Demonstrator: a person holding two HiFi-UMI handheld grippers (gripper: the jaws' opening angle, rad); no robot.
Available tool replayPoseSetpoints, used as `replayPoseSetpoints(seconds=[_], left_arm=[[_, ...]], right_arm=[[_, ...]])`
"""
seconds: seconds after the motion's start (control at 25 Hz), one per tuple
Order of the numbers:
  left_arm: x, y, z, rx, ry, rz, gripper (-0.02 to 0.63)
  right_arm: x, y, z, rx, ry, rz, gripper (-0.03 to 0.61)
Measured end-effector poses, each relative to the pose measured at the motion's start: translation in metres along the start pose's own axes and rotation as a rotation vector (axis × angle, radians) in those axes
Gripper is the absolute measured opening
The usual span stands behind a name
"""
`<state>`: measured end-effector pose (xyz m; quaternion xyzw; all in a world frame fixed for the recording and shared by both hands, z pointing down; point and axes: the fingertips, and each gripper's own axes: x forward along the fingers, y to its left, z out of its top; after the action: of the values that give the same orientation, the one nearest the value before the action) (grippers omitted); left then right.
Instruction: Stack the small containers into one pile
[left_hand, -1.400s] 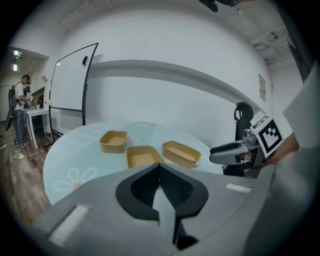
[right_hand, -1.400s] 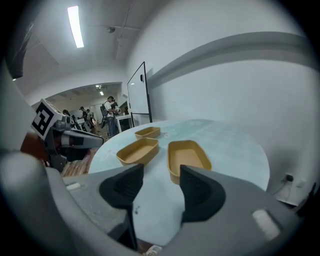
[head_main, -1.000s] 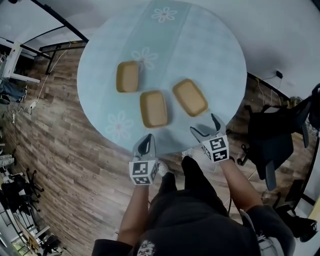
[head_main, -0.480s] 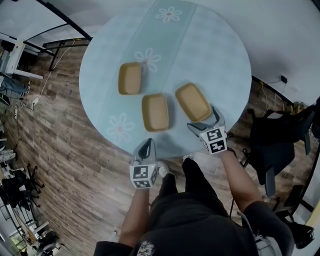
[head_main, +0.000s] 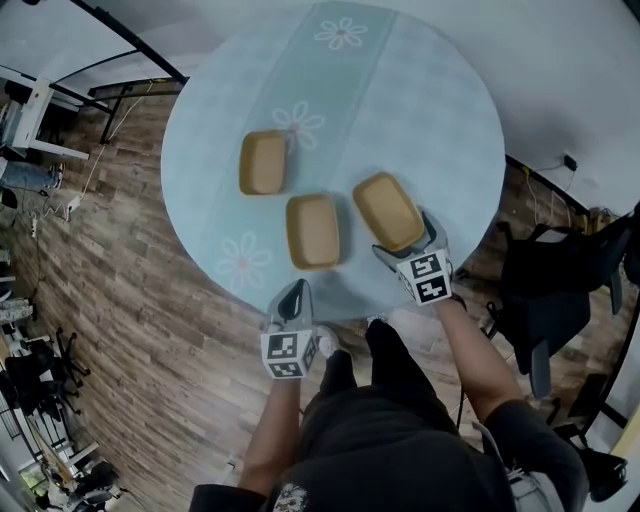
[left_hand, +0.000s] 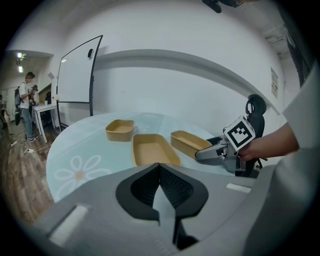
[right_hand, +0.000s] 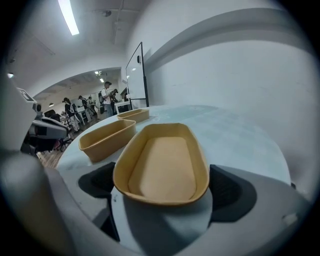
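On the near edge of the round table (head_main: 430, 110), the left gripper (head_main: 294, 292) hangs with its tip just over the rim. It points away from the person and slopes downward, with the forearm straight behind it. Its jaws are pressed together with nothing between them, as the left gripper view (left_hand: 160, 172) shows plainly.

The right arm reaches farther out. Its right gripper (head_main: 405, 237) is angled toward the far left and tilted down at the cloth. Its jaws stand wide apart and have just been opening. The near end of the right container (right_hand: 162, 162) lies between them, with 1 pad on each side of the rim, and I cannot see either pad pressing on it.

All 3 containers sit upright and apart on the table, none stacked. The right container (head_main: 388, 211) lies slanted at the near right. The middle container (head_main: 313, 231) is just left of it and directly beyond the left gripper. The far container (head_main: 263, 162) sits at the far left, well clear of both grippers.

1 second ago the right gripper was short of the right container, with bare cloth between them; now it straddles that container's near end. The left gripper is where it was, and the 3 containers have not shifted on the table.
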<state>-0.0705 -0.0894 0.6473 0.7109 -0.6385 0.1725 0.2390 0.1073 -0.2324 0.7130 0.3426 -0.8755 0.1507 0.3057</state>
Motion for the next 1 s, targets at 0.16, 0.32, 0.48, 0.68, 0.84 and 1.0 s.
replayPoseSetpoints(seconds=[0.16,0.32,0.48,0.68,0.84,1.0], left_arm=[[0.001,-0.001,-0.002,-0.009,0.006,0.001,-0.006],[0.002,0.001,-0.001,-0.01,0.001,0.009,-0.006],[0.003,-0.003,0.001,-0.006,-0.002,0.014,-0.006],[0.0,-0.006,0.016,-0.004,-0.012,0.037,-0.006],[-0.005,0.002,0.024,0.007,-0.039,0.057,-0.006],[-0.009,0.018,0.035,0.017,-0.063,0.043,-0.006]], right_arm=[[-0.002,0.0,0.003,-0.028,0.004,-0.014,0.563],[-0.003,0.0,0.007,-0.042,-0.009,-0.01,0.525],[-0.006,-0.002,0.009,-0.039,-0.025,-0.004,0.507],[-0.018,-0.005,0.023,-0.013,-0.072,-0.002,0.491],[-0.026,0.001,0.031,-0.013,-0.104,-0.009,0.489],[-0.031,0.02,0.045,-0.004,-0.121,-0.023,0.489]])
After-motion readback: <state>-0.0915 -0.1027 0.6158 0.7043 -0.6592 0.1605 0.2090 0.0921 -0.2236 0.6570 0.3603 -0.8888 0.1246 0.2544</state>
